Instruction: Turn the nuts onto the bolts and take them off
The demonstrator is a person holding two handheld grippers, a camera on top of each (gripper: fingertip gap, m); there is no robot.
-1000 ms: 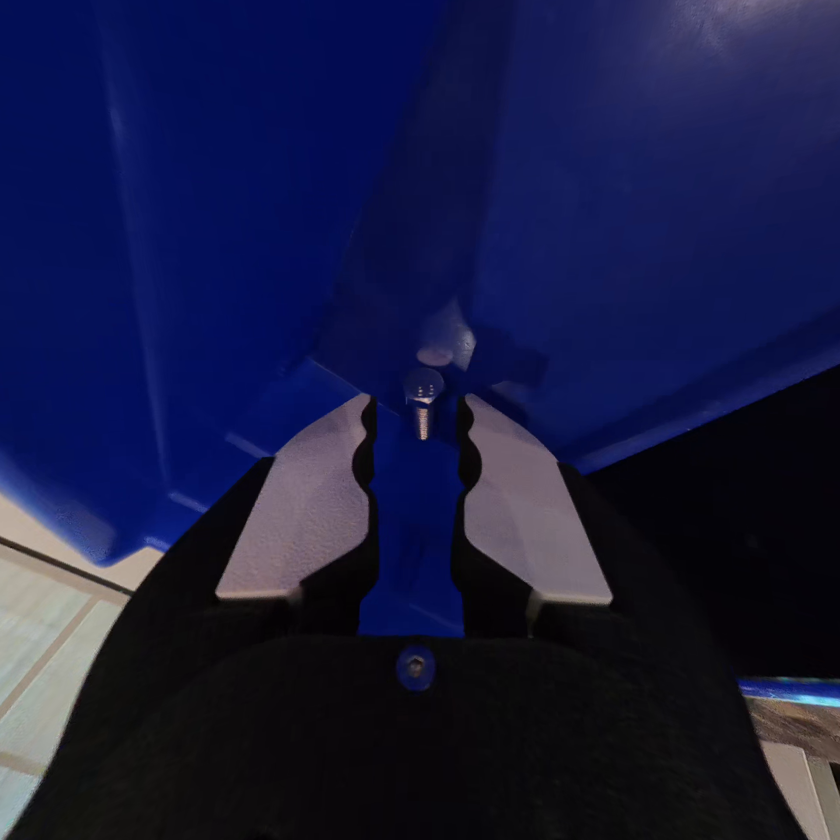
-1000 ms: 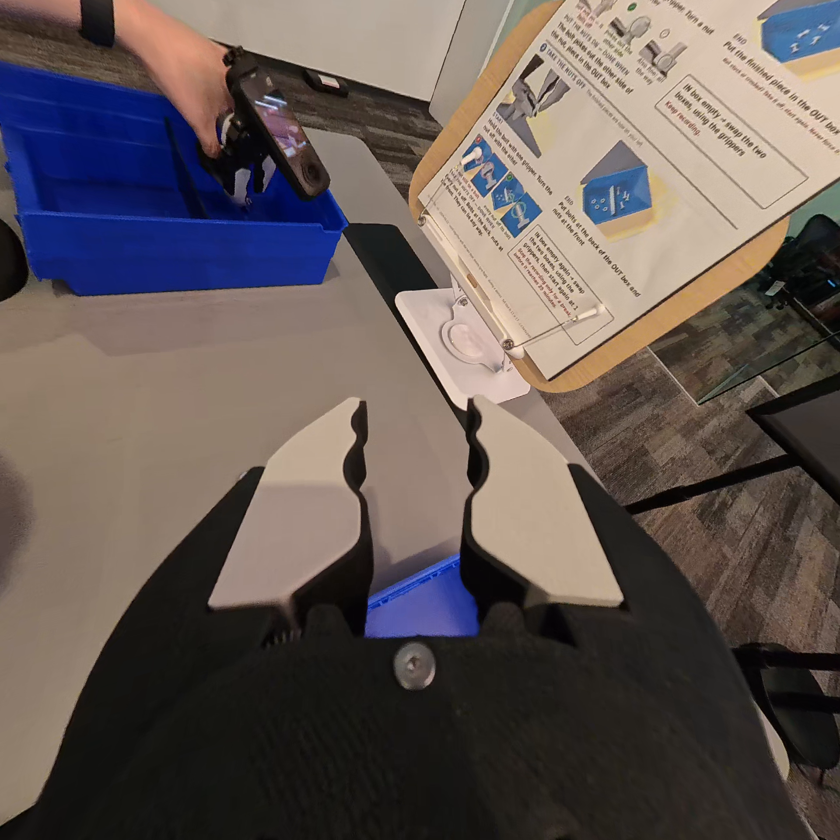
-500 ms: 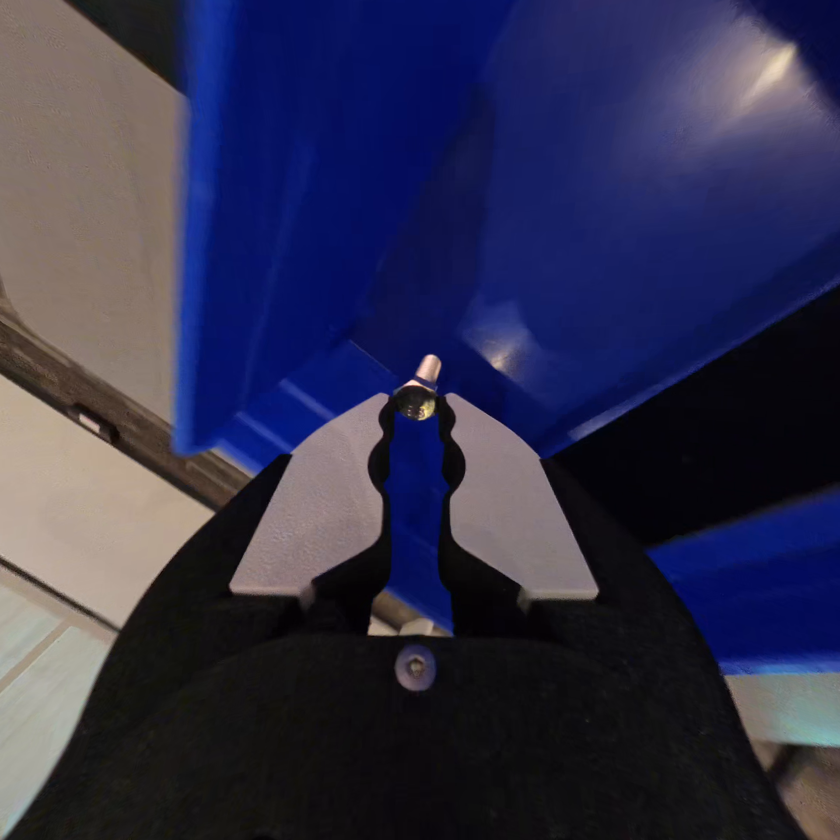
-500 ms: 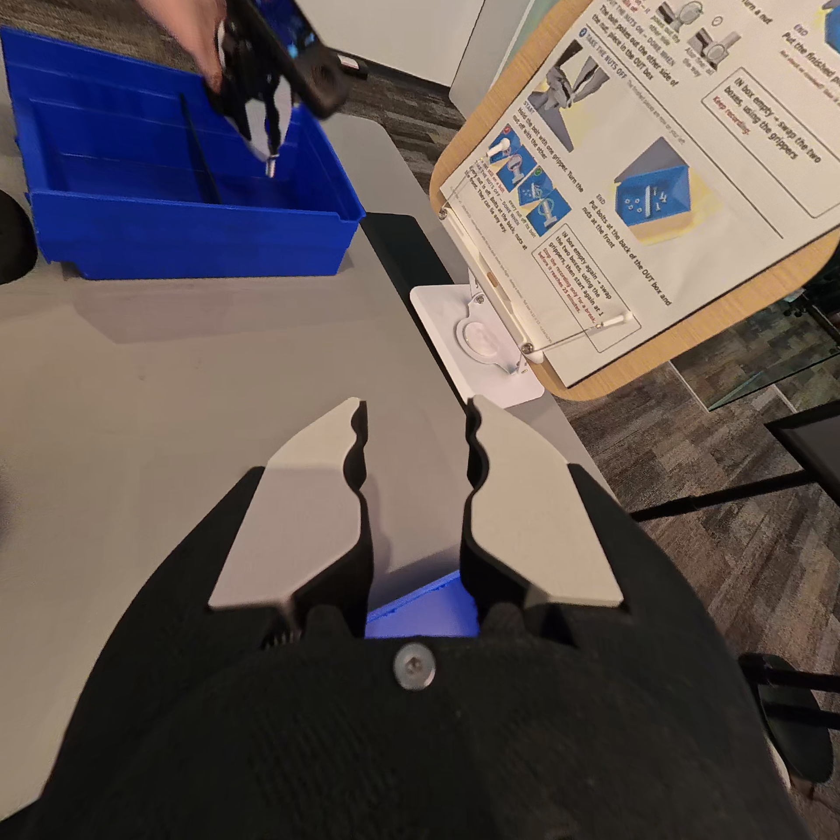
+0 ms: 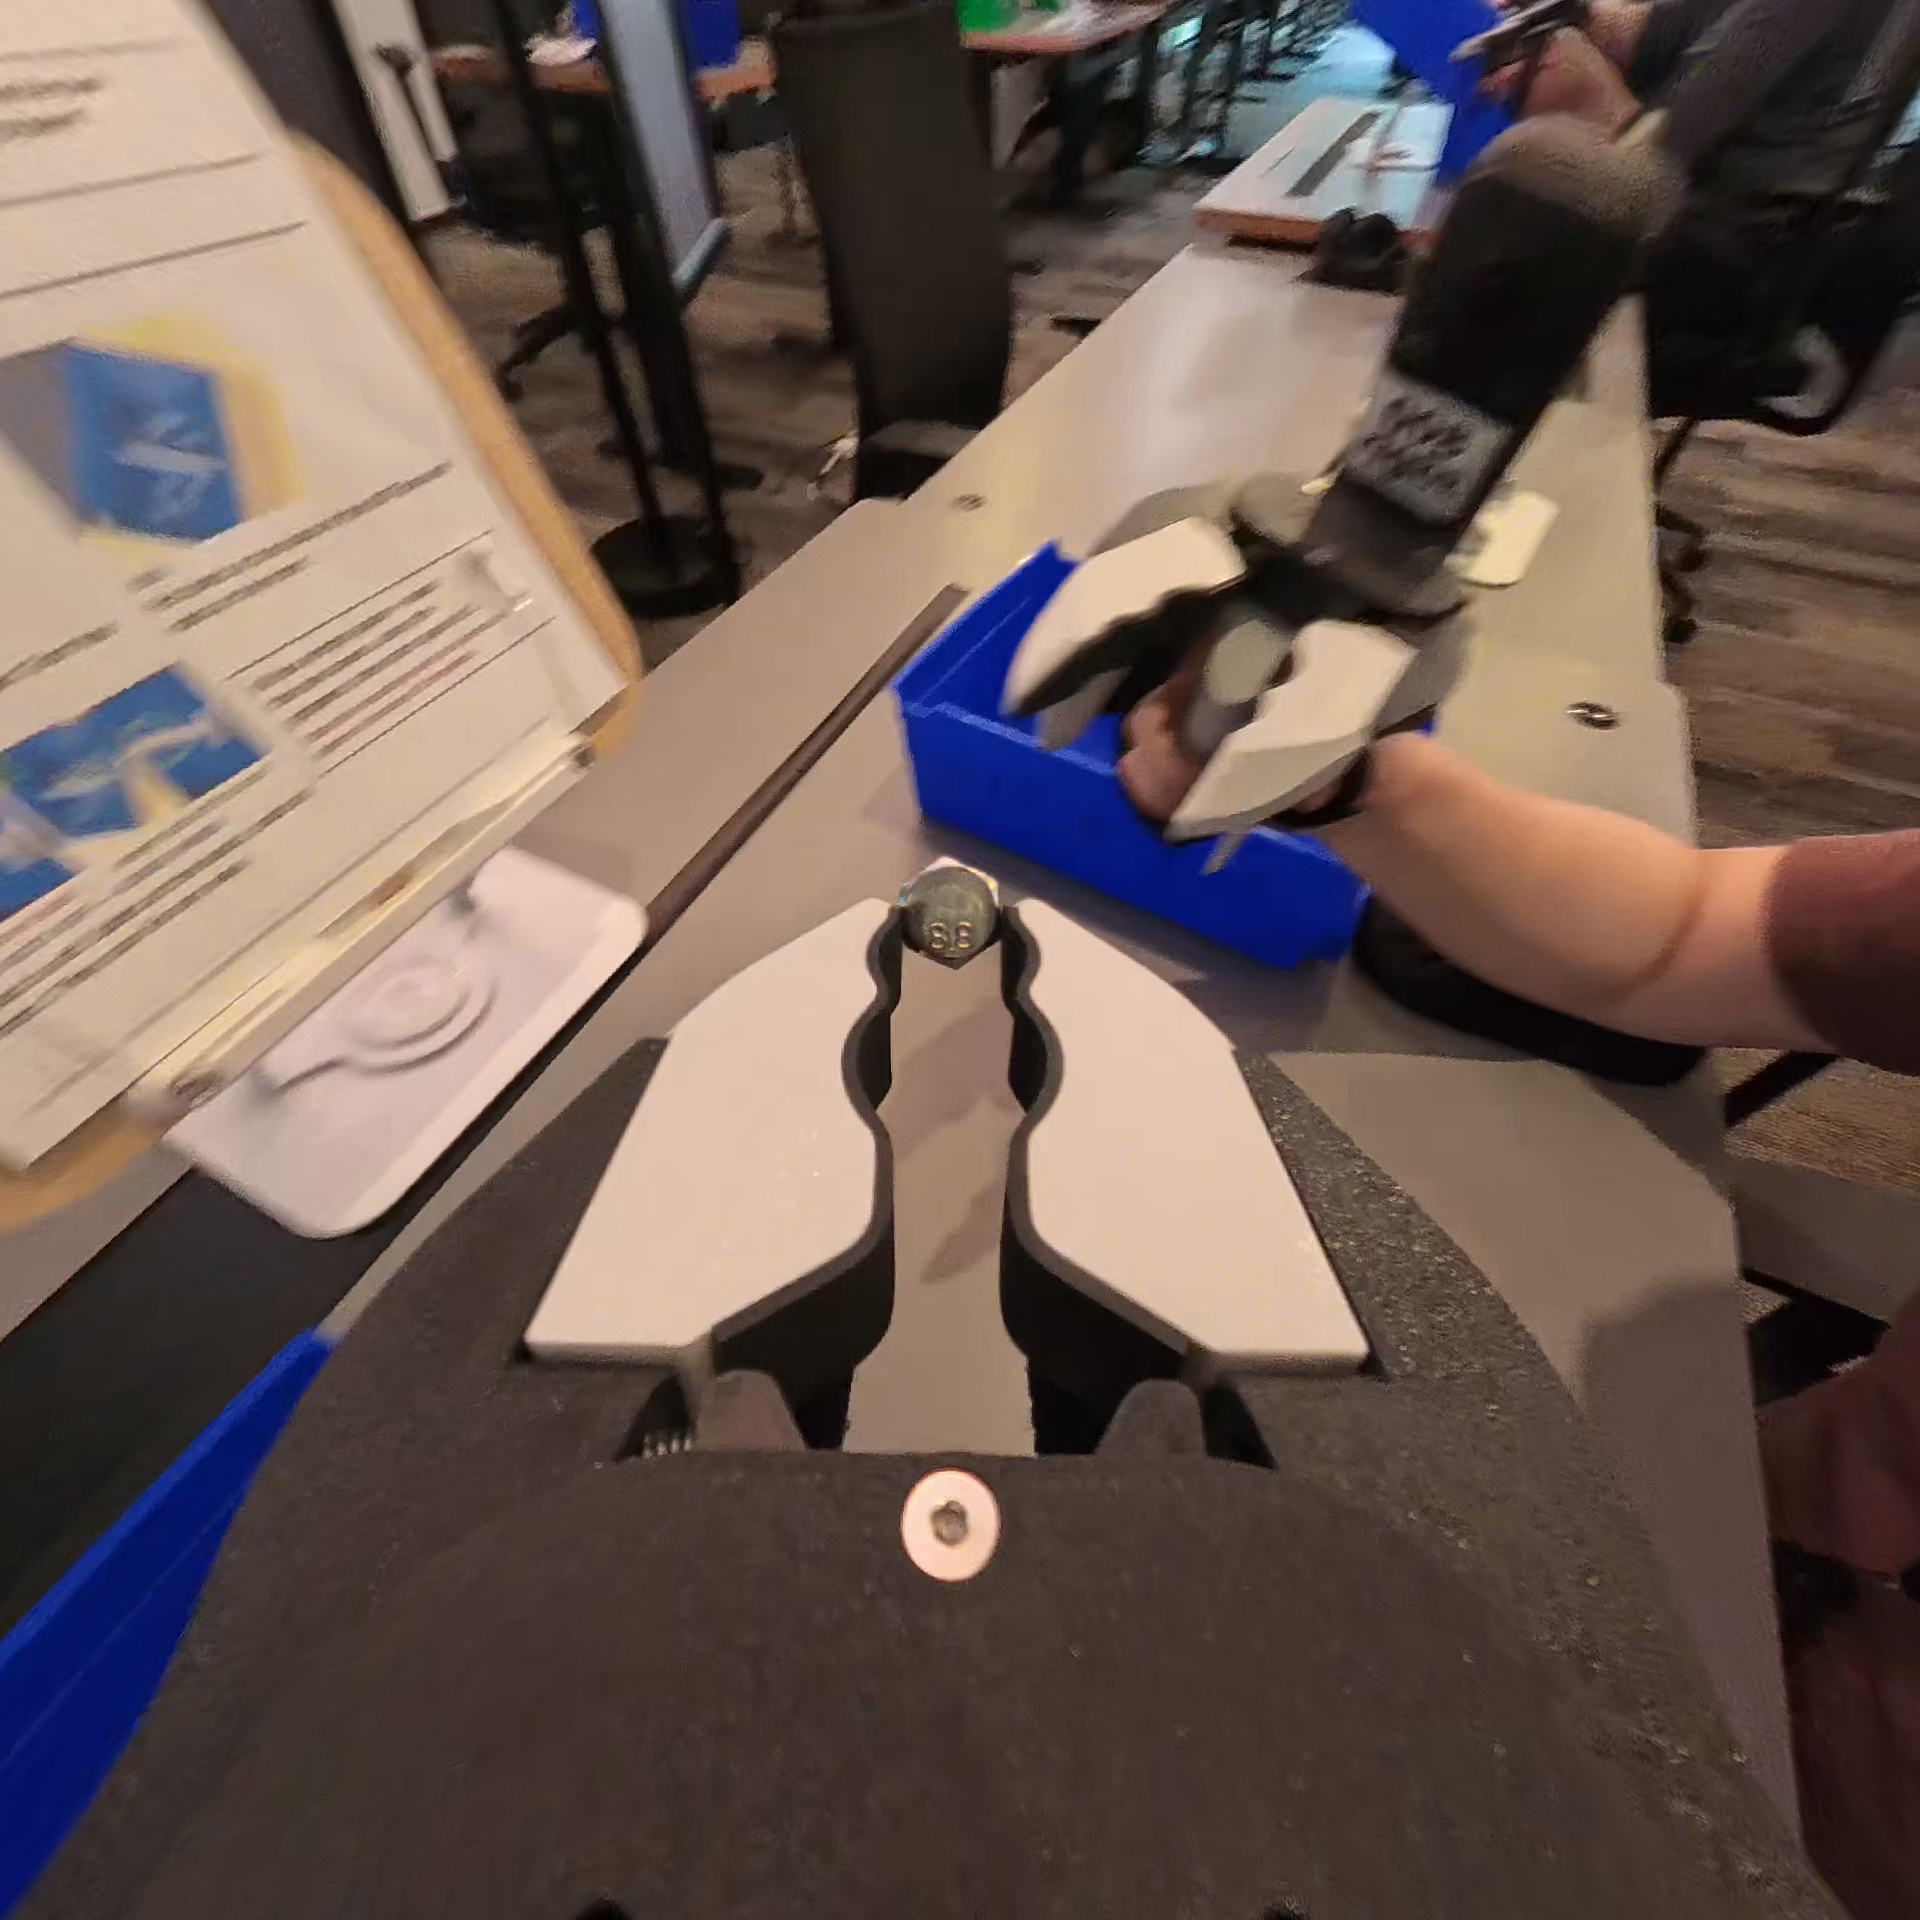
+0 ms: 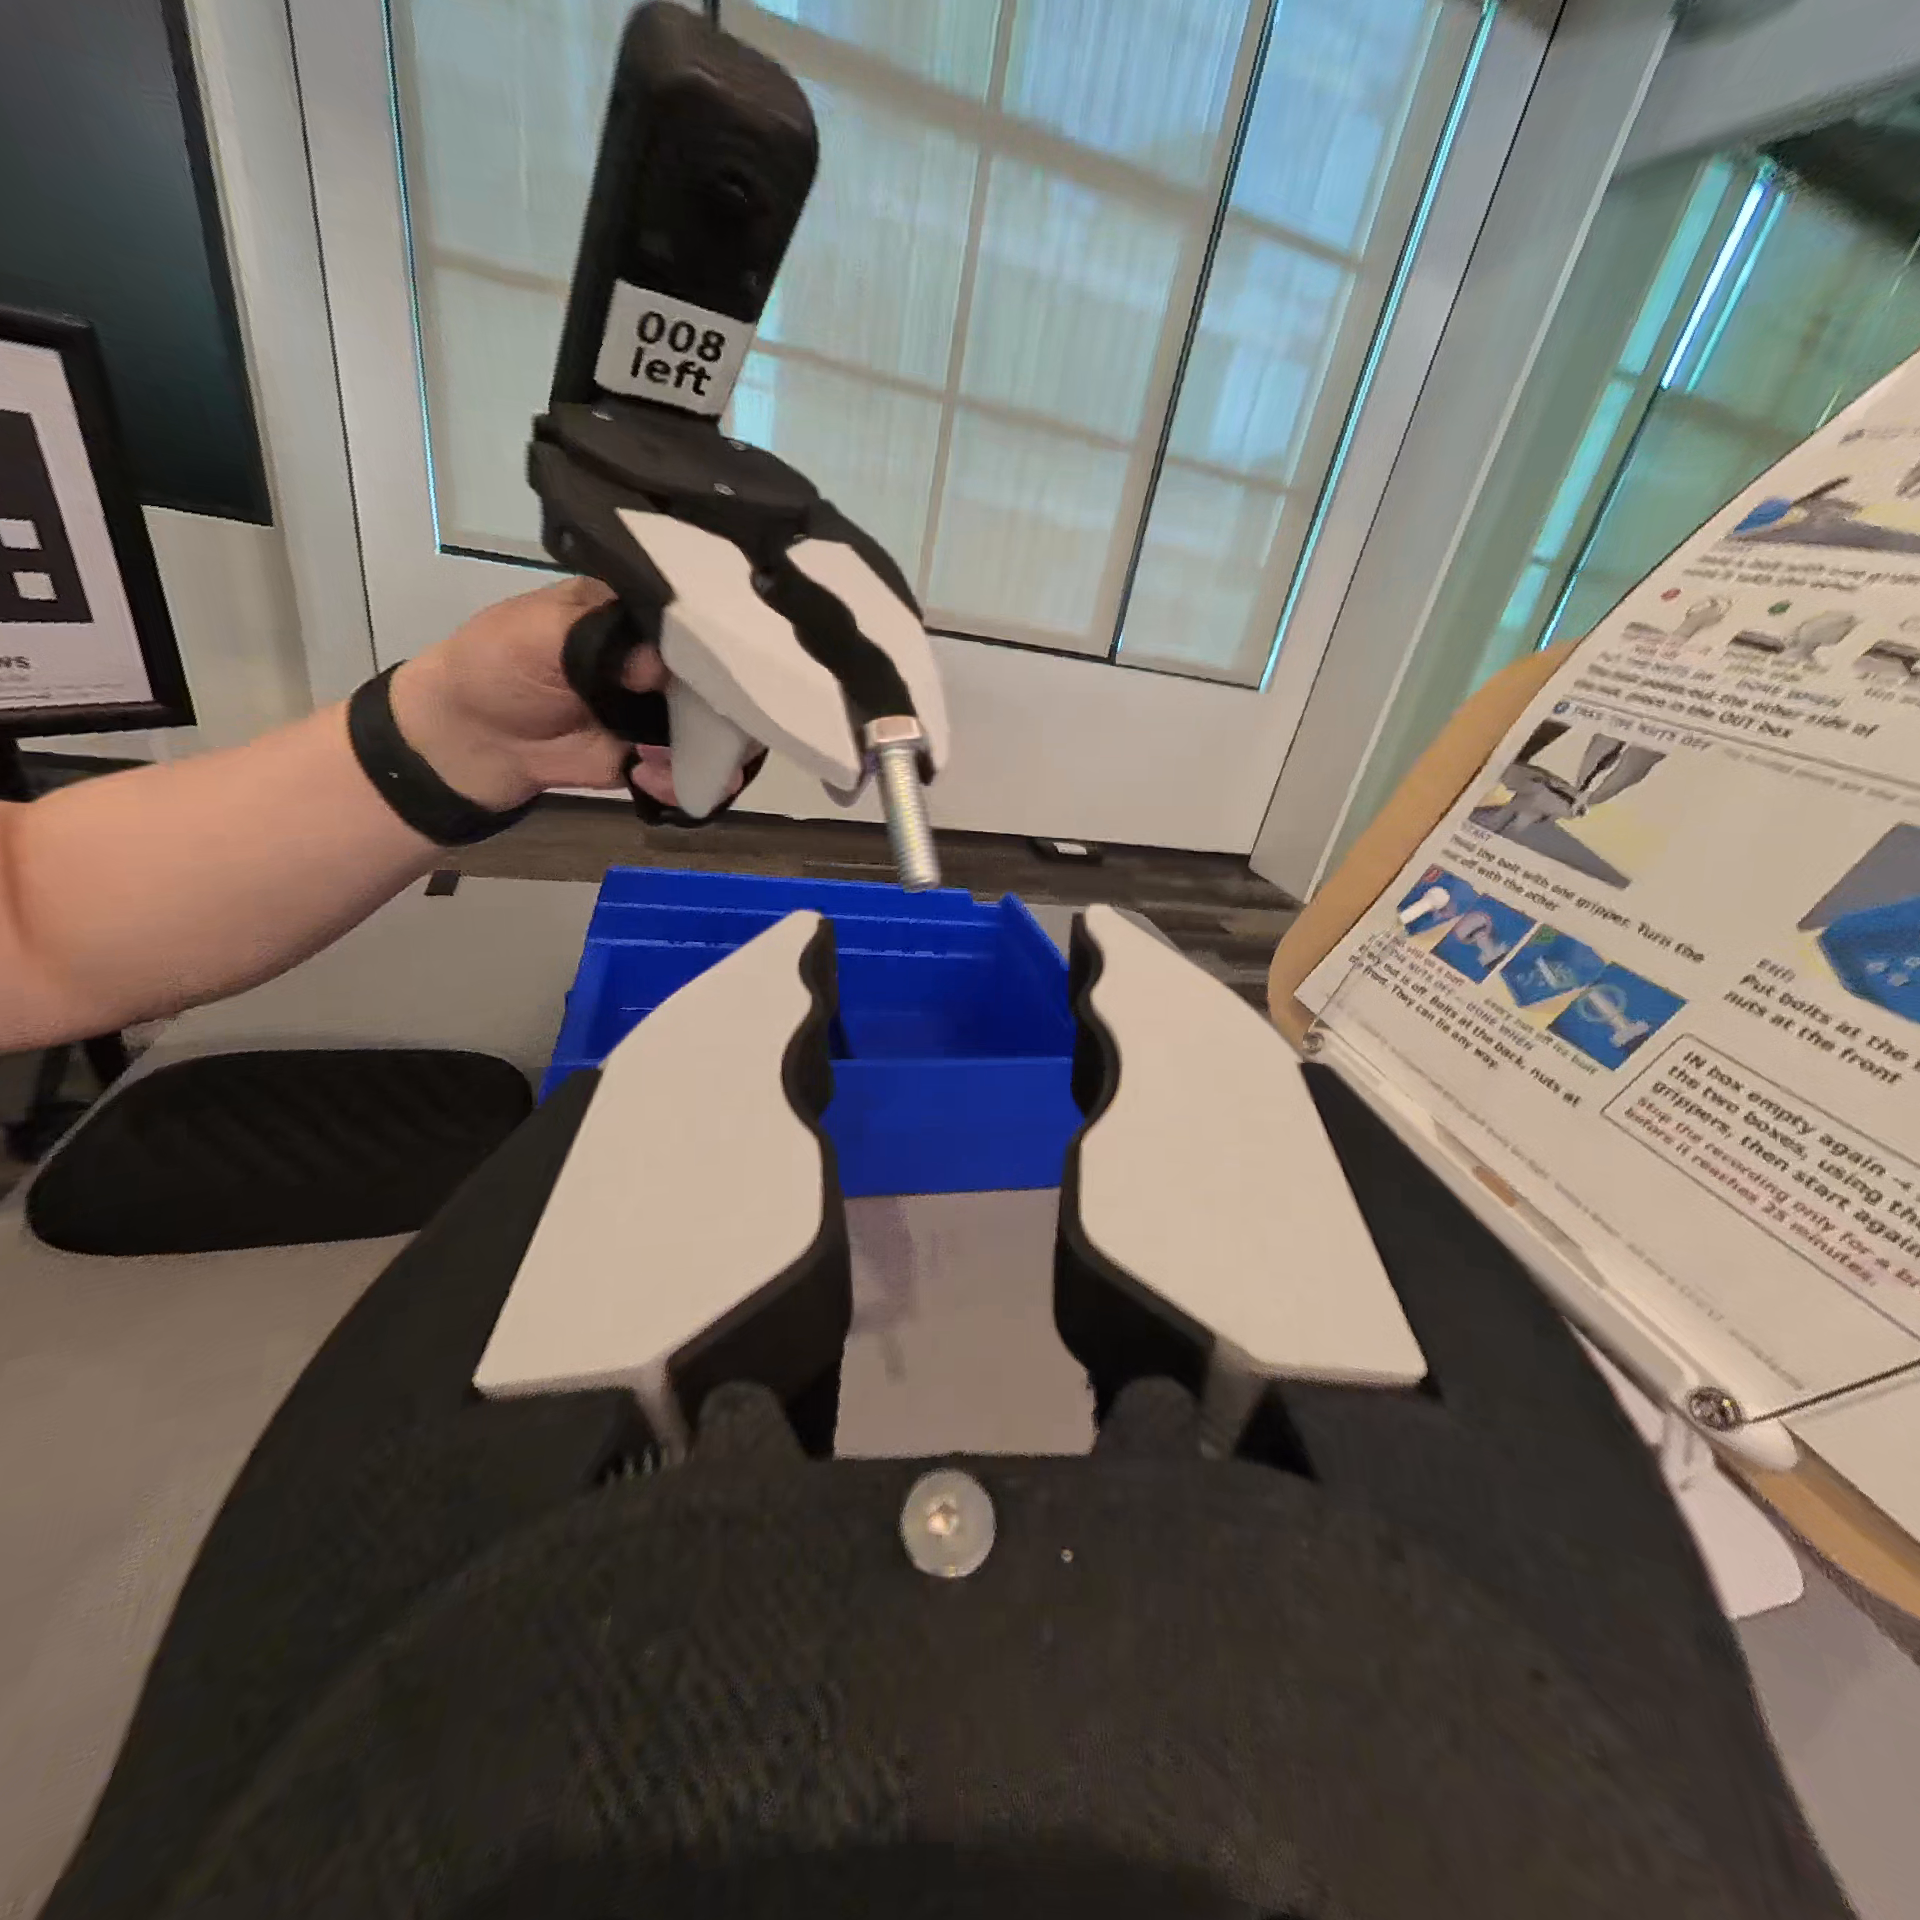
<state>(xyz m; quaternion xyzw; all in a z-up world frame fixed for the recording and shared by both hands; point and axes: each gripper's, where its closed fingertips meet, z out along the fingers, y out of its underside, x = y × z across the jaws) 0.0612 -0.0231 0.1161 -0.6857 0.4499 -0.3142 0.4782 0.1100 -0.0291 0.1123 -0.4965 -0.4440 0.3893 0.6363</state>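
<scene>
Your left gripper (image 5: 948, 914) has its fingers nearly together at the tips, pinching the hex head of a steel bolt (image 5: 945, 923). In the right wrist view the same bolt (image 6: 902, 805) hangs by its head from that gripper (image 6: 883, 743), threaded shank pointing down and tilted a little, in the air above the far blue bin (image 6: 935, 1127). No nut shows on the shank, and I cannot see a loose nut in either view.

Your right gripper (image 6: 948, 956) is spread wide and holds nothing. Seen from the left wrist view, it (image 5: 1174, 748) hovers over a second blue bin (image 5: 1039, 800) that sits by the table's far edge; its contents are hidden from here. The bin under the bolt stands at the opposite end of the grey table (image 5: 748, 727), and the compartments that show look bare, though the right fingers cover part of it.

Judging by this, you are at the very start of a cycle: a bolt is picked and lifted clear, and that is all. Still to do: fetch a nut with your free right gripper, bring it to the shank's end, turn it on, then turn it off again and put the parts away. The instruction board (image 6: 1662, 1039) stands on its white base at the table's side edge, well clear of both grippers.
</scene>
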